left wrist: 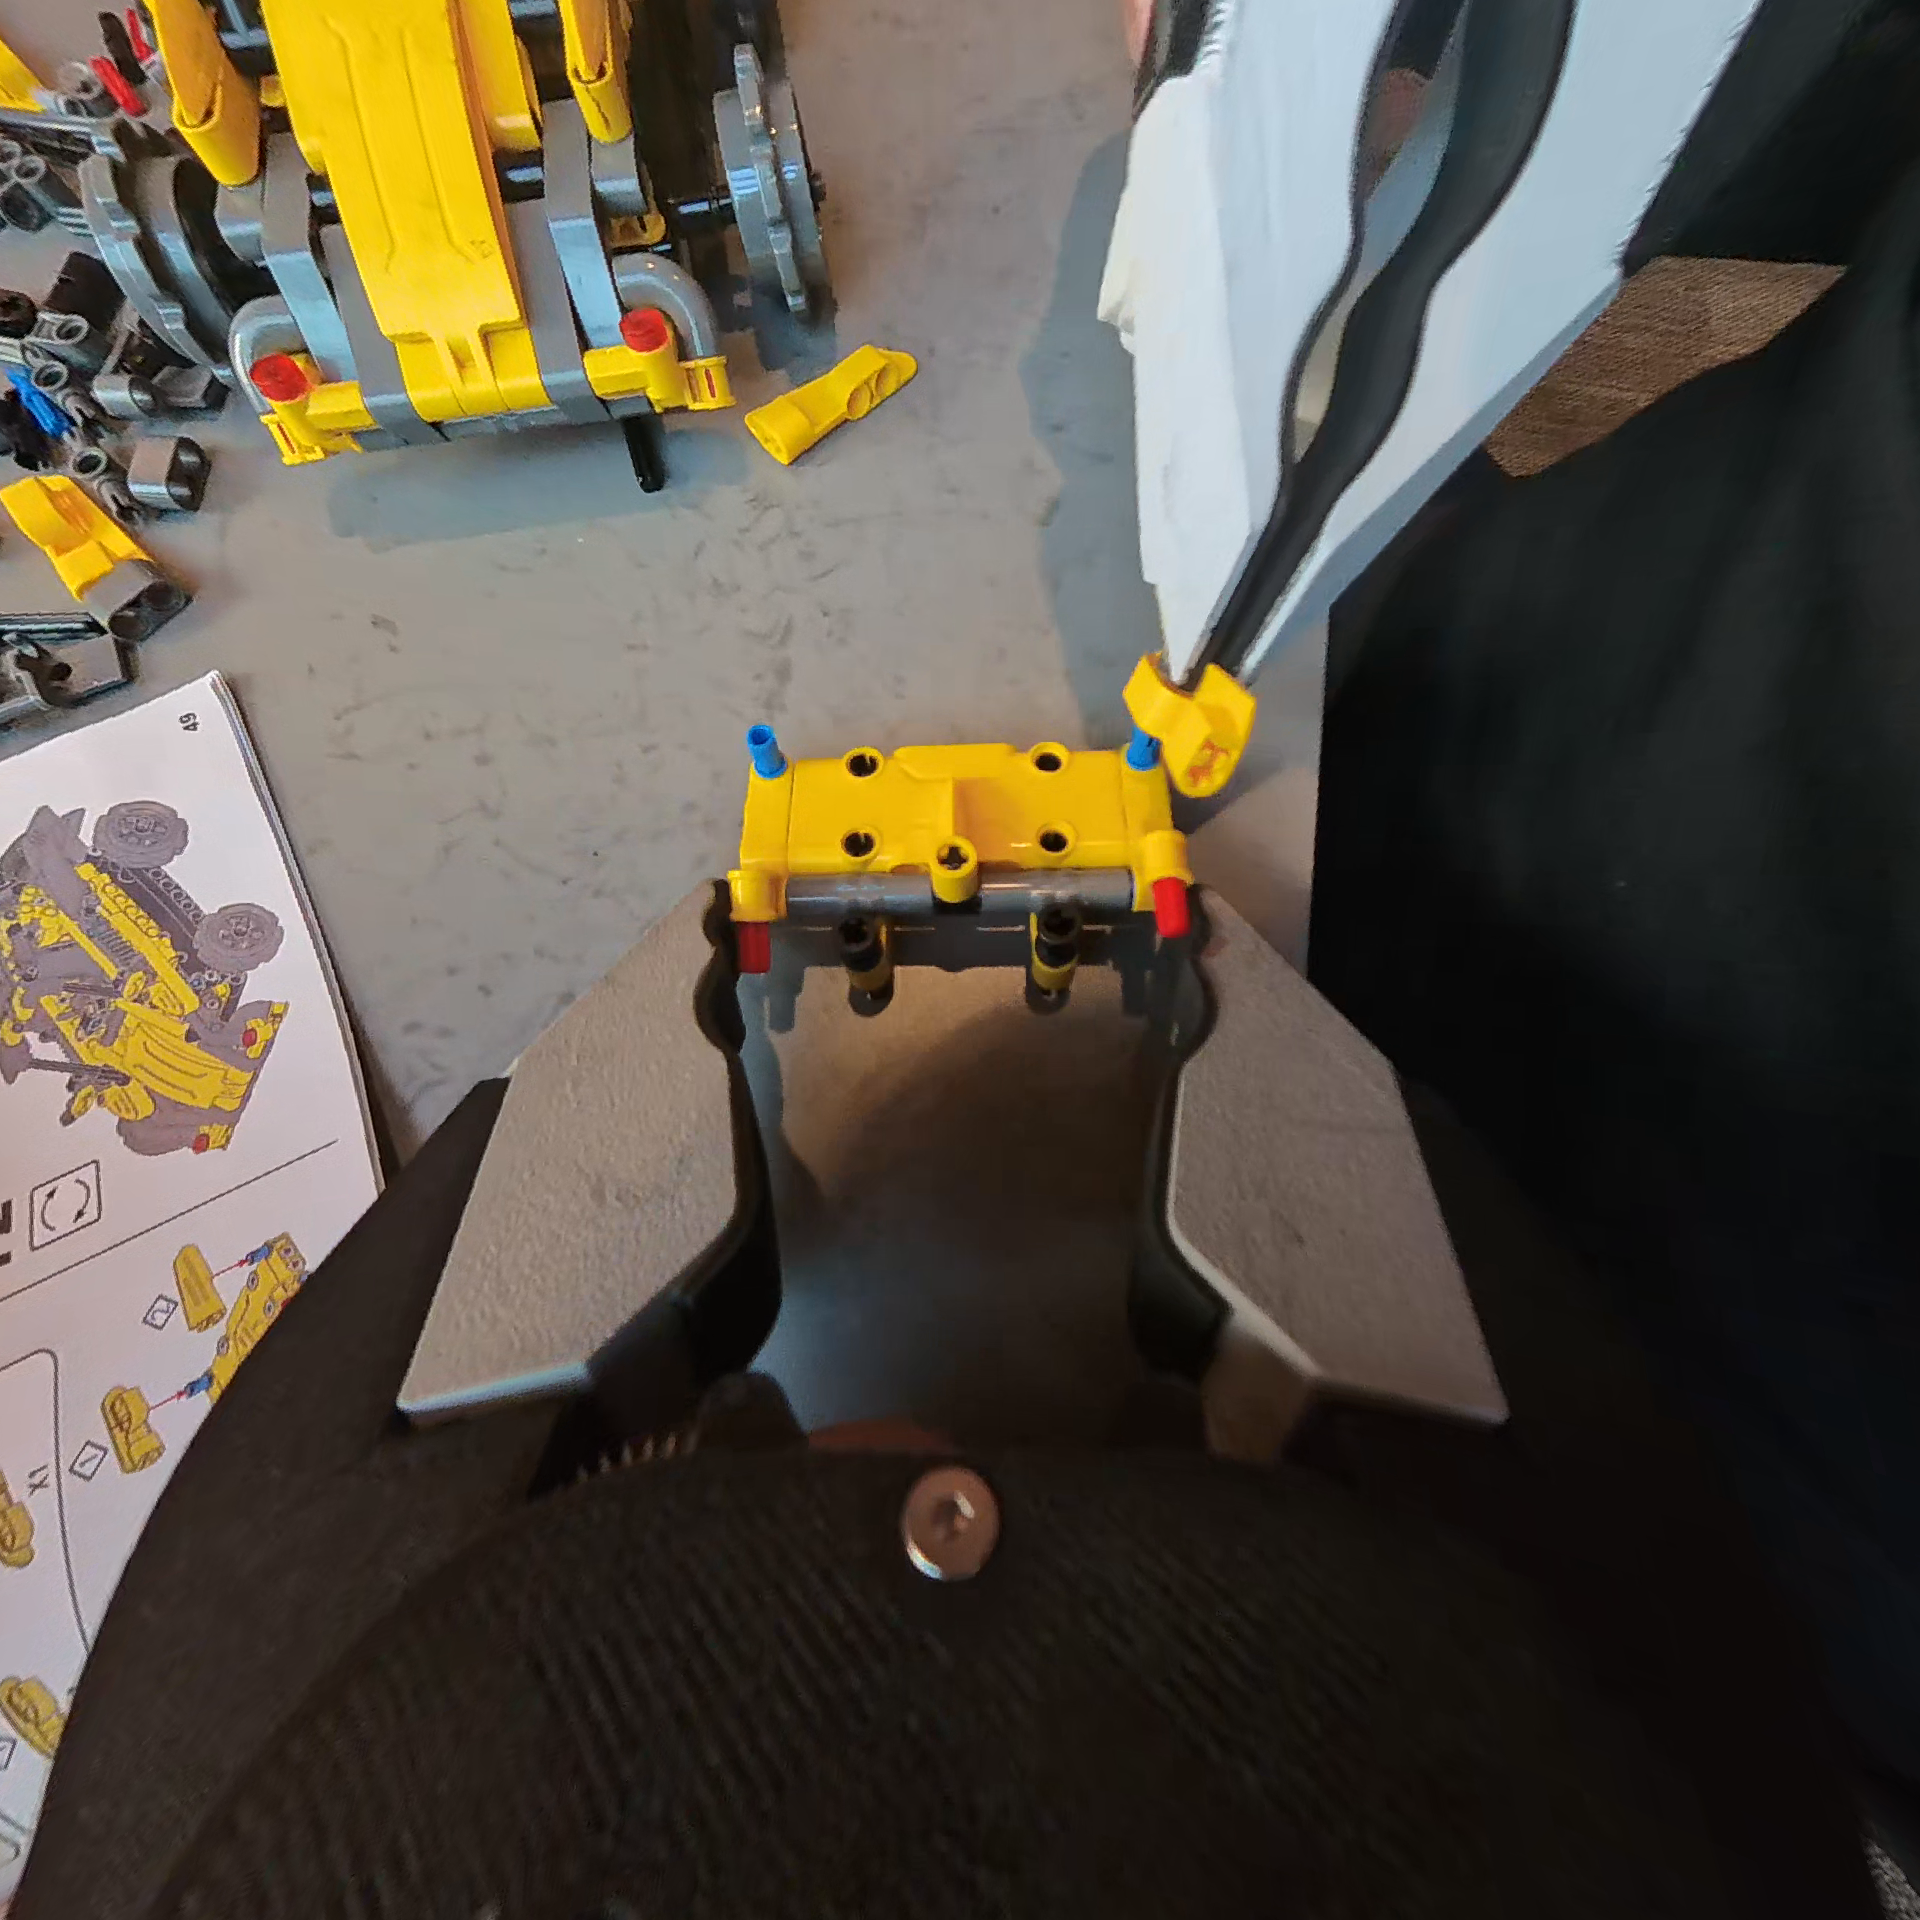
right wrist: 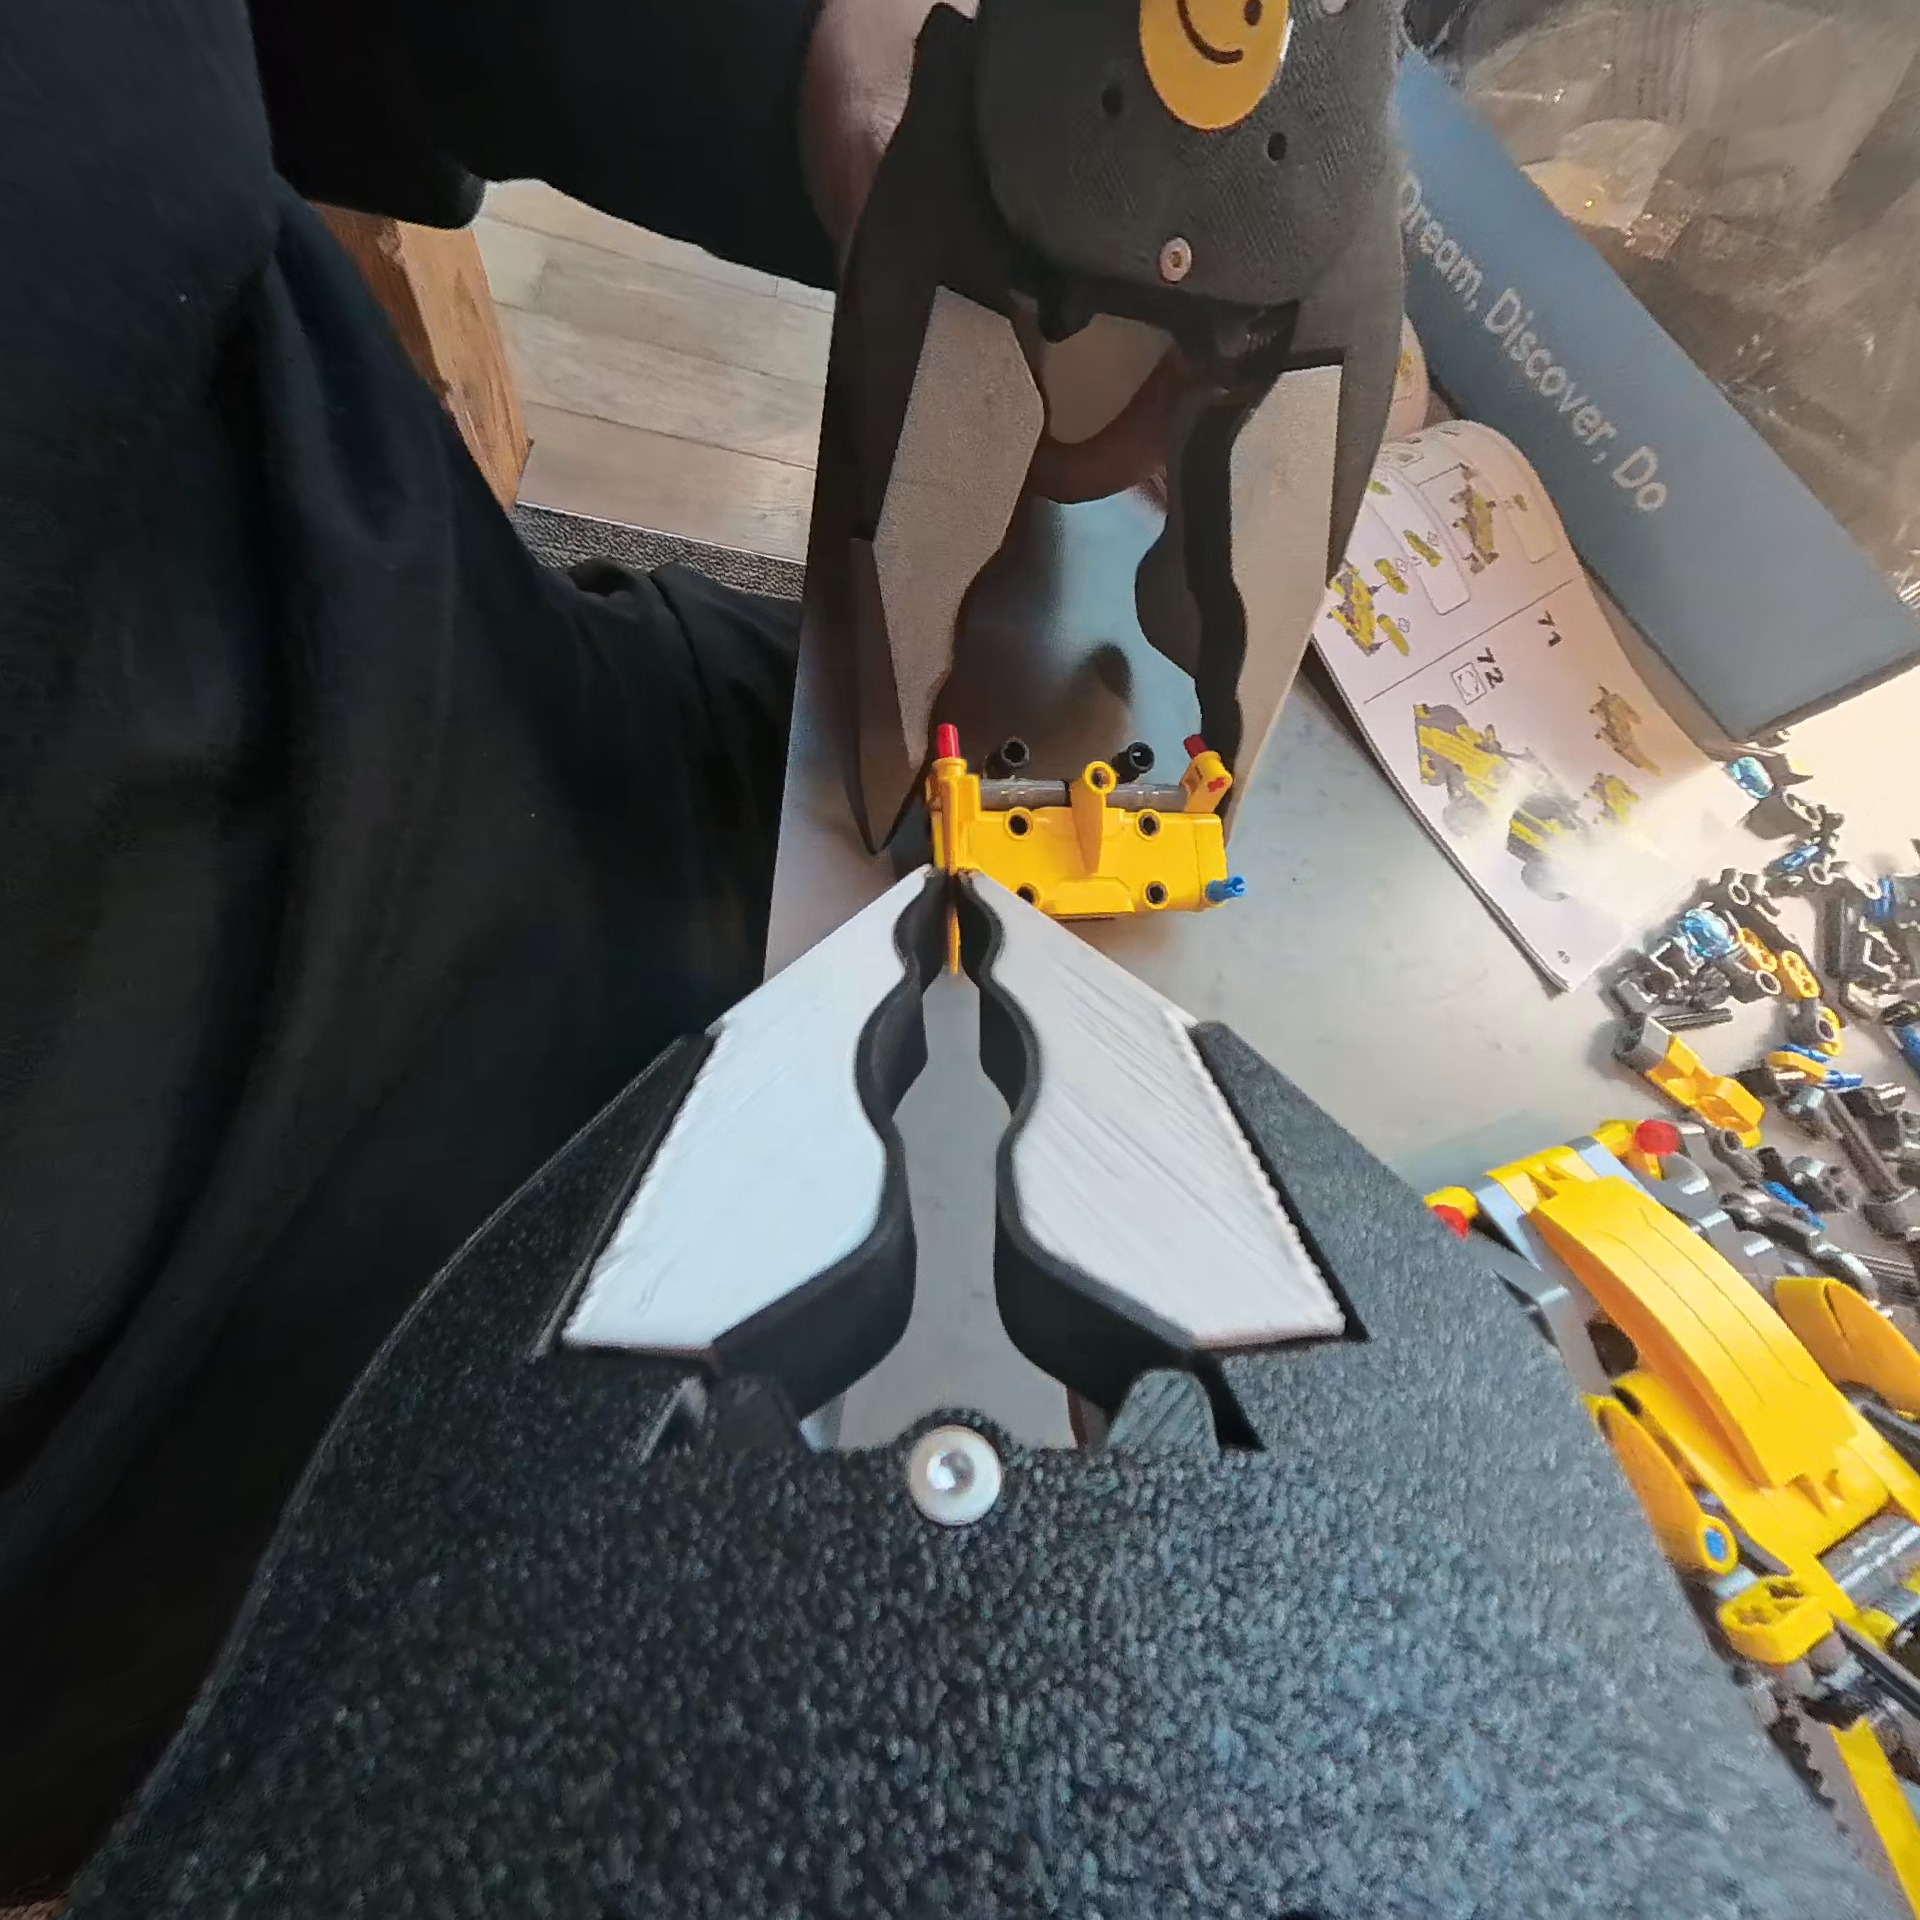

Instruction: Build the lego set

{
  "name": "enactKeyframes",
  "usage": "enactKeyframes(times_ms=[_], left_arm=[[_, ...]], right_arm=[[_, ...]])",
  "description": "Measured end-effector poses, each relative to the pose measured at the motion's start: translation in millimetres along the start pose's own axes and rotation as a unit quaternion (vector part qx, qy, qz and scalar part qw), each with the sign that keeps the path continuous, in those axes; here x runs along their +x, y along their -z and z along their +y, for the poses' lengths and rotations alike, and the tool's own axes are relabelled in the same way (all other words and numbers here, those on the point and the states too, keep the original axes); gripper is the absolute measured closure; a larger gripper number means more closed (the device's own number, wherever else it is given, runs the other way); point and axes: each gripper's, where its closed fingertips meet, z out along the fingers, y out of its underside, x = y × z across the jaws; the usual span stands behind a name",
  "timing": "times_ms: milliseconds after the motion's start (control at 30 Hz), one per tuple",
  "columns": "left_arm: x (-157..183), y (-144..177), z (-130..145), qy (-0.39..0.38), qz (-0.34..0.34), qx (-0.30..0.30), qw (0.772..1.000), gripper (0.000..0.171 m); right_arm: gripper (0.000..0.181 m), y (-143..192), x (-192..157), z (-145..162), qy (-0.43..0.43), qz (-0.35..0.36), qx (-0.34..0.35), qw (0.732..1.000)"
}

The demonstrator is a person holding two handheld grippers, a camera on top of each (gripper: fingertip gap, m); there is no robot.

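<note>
Left gripper (left wrist: pixel 961 925) around yellow assembly (left wrist: pixel 961 821)

We see our right gripper (right wrist: pixel 951 914) pinching a thin yellow piece (right wrist: pixel 953 935) against the yellow block assembly (right wrist: pixel 1081 847), which our left gripper (right wrist: pixel 1049 790) clasps from behind.
</note>
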Motion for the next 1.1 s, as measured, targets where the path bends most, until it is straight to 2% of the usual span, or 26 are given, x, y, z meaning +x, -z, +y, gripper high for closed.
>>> enactKeyframes(times_ms=[267,467,500,567,600,667,833,1100], left_arm=[[-0.8,0.1,-0.6,-0.003,-0.007,0.002,1.0,0.091],[-0.7,0.6,-1.2,-0.01,-0.012,0.004,1.0,0.091],[1.3,0.1,-1.3,-0.012,-0.007,0.004,1.0,0.091],[6.0,-1.3,-1.9,-0.014,0.003,0.003,1.0,0.091],[3.4,-1.2,-2.2,-0.009,-0.005,0.004,1.0,0.091],[-7.1,1.1,-0.1,0.011,-0.025,0.003,1.0,0.091],[-10.4,4.0,3.8,0.017,-0.017,0.001,1.0,0.091],[-9.7,4.6,3.2,0.019,-0.012,0.002,1.0,0.089]], right_arm=[[0.18,-0.9,1.4,1.4,-0.011,-0.009,-0.011,1.0],[0.179,-3.0,3.7,1.1,-0.062,-0.04,-0.022,0.997],[0.179,-3.9,6.7,3.1,-0.058,-0.034,-0.033,0.997],[0.18,-7.8,12.8,21.5,-0.026,-0.016,-0.1,0.995],[0.18,-7.1,12.0,19.5,-0.002,-0.014,-0.1,0.995],[0.18,5.5,23.4,-2.9,0.004,0.016,-0.039,0.999],[0.18,30.2,48.3,-16.8,-0.134,-0.001,0.042,0.99],[0.18,20.8,35.4,-11.3,-0.252,-0.09,0.074,0.961]])
